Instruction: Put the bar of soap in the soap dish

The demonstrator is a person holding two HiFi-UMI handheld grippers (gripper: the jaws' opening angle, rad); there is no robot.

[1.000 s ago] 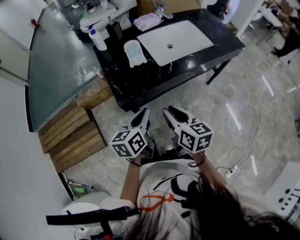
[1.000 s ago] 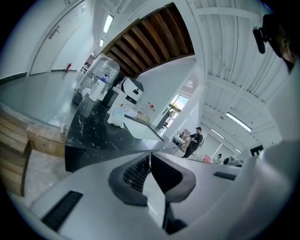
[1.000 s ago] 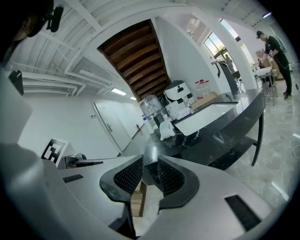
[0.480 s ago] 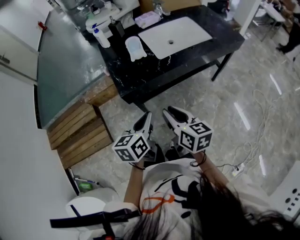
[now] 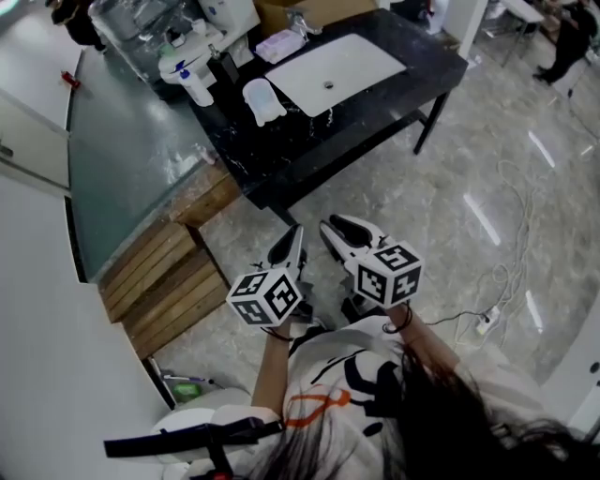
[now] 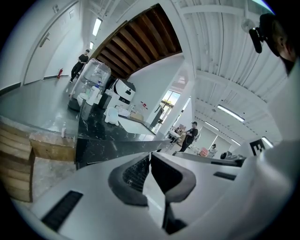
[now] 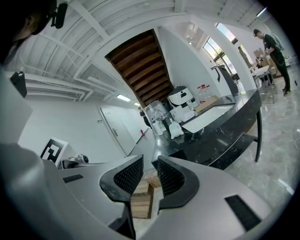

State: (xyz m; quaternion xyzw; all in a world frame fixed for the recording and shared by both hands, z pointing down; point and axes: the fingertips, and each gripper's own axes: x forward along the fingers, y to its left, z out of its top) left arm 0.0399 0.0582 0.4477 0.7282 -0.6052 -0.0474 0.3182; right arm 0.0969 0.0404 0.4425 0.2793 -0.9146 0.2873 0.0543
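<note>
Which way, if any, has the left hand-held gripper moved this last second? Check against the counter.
Yes, slightly: the left hand-held gripper now shows a wider floor gap to the counter in the head view, though the camera shifted too.

Black marble-topped counter [image 5: 309, 141] with a white rectangular basin [image 5: 337, 70] set into its top and a faucet [image 5: 302, 21] at the basin's far edge; a white pump bottle [image 5: 195, 84] stands near the counter's left end. Slatted wooden pallets [image 5: 169, 277] lie on the glossy stone floor [image 5: 441, 197] left of the counter. A white power strip [image 5: 486, 320] with its cable lies on the floor at right.
</note>
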